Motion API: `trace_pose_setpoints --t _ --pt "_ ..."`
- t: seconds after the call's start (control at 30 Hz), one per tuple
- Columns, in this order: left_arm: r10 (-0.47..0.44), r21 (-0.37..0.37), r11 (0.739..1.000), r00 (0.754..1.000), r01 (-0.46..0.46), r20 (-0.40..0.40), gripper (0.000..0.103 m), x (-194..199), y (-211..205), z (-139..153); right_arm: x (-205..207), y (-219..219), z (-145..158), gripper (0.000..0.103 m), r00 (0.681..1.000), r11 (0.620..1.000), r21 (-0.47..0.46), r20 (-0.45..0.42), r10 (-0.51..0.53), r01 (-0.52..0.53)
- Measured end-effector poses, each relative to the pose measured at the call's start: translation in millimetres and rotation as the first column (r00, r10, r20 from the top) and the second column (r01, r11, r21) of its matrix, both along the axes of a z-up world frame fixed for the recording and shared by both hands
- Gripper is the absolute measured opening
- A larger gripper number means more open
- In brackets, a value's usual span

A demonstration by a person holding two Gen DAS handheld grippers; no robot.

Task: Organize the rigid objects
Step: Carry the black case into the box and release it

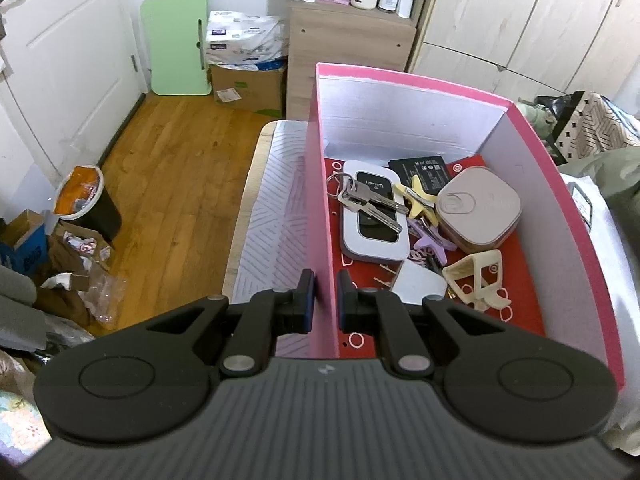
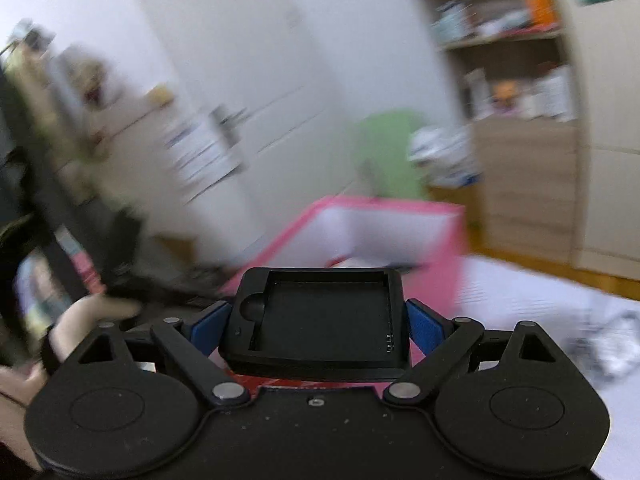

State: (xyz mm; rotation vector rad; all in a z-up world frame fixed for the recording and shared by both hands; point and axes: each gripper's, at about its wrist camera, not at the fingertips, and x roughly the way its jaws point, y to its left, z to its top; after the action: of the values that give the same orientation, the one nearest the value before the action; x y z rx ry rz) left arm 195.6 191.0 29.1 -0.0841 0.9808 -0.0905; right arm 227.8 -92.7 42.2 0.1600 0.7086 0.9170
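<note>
My left gripper (image 1: 325,296) straddles the pink box (image 1: 320,216) side wall, fingers pinching it. My right gripper (image 2: 319,326) clamps a black tray (image 2: 320,320), held level.

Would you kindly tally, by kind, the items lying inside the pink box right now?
Wi-Fi router: 1
Keys: 1 bunch
Hair clips, yellow and purple: 2
Beige square case: 1
Black battery: 1
Cream plastic frame: 1
White card: 1
Total: 8

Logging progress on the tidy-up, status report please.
Left gripper straddles pink box side wall. Right gripper shut on black tray, heading toward box. View blurred; nothing seen blocking.
</note>
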Motion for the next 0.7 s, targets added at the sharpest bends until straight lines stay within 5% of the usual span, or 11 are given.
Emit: trace_pose_setpoints --t 0.2,0.3,0.4,0.57,0.7 --pt "-0.017 0.025 1.000 1.000 0.017 0.013 0.009 -1.8 -4.2 -1.2 14.5 84.4 -17.5 0.095 0.988 0.961 -0.230 -0.050 0.147 -0.155" --pt "-0.013 0.004 1.000 1.000 0.013 0.005 0.009 0.7 -0.8 -0.6 24.9 114.8 -24.1 0.095 0.964 0.906 -0.334 -0.032 0.264 -0.259" --pt "0.000 -0.015 1.000 1.000 0.001 0.008 0.009 0.0 1.3 -1.4 34.6 146.1 -29.3 0.095 0.905 0.811 -0.434 -0.020 0.425 -0.391" --pt "0.003 -0.010 1.000 1.000 -0.003 0.009 0.008 -0.7 0.0 -2.2 29.7 180.0 -44.1 0.095 0.743 0.607 -0.557 -0.027 0.669 -0.567" --pt "0.000 -0.011 1.000 1.000 0.000 0.010 0.009 0.6 0.4 -2.9 36.4 193.4 -47.3 0.095 0.672 0.557 -0.537 -0.024 0.740 -0.633"
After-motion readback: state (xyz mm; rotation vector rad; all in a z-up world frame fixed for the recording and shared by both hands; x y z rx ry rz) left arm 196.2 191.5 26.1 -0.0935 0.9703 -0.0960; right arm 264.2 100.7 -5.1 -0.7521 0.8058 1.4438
